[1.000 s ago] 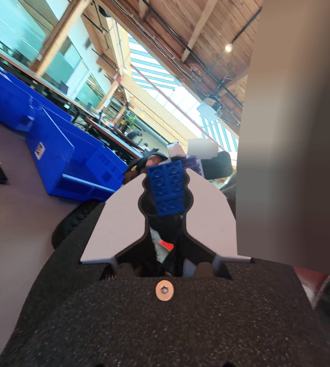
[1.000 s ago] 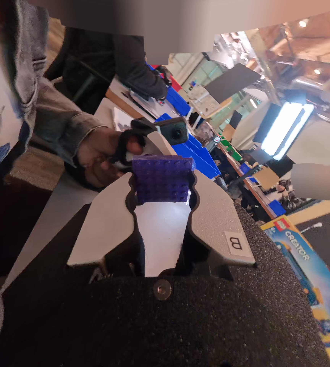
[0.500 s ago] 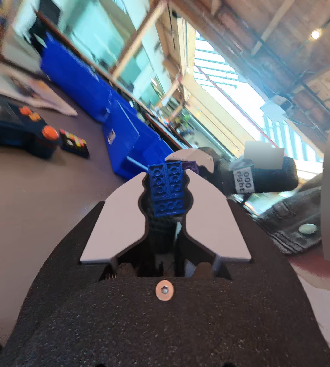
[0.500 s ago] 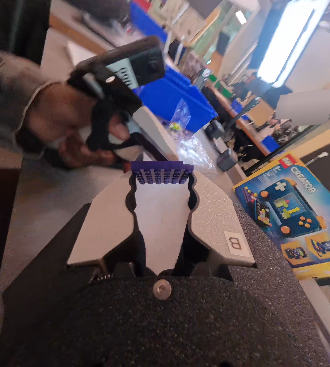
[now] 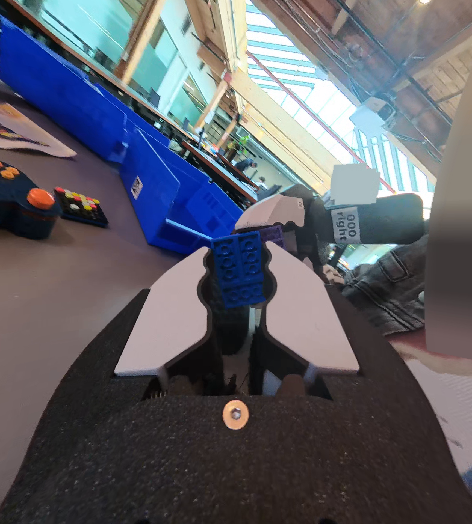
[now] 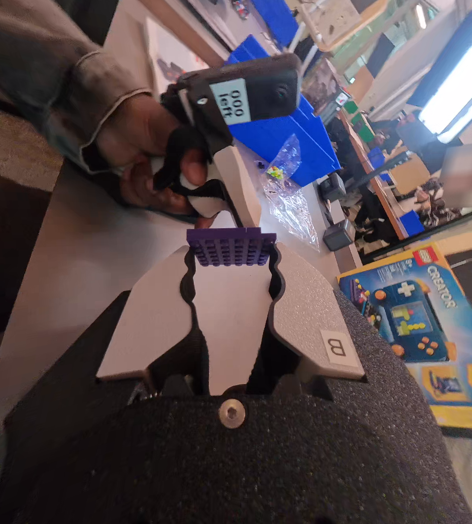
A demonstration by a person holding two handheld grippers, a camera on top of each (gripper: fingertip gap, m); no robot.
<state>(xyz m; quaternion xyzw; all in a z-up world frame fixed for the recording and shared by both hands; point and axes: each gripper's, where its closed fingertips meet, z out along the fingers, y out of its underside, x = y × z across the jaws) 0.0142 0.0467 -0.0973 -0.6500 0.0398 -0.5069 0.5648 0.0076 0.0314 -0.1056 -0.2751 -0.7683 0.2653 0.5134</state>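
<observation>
My left gripper (image 5: 237, 249) is shut on a blue brick piece (image 5: 239, 270), seen from its underside, held above the grey table. My right gripper (image 6: 231, 249) is shut on a purple studded plate (image 6: 230, 249), studs facing the camera. The two pieces sit close together: the purple plate (image 5: 271, 234) shows just behind the blue piece in the left wrist view, with the right gripper (image 5: 277, 215) beyond it. In the right wrist view the left gripper (image 6: 237, 184) and a person's hand (image 6: 149, 170) are just past the plate.
Blue bins (image 5: 149, 181) line the table's far side. A dark blue brick-built game console (image 5: 10, 204) and a small black plate with coloured studs (image 5: 81, 205) lie at left. A toy box (image 6: 416, 320) and a clear plastic bag (image 6: 288, 198) lie at right.
Both grippers have tilted down toward the table, still shut on their pieces. The left gripper and hand have come closer to the purple plate in the right wrist view.
</observation>
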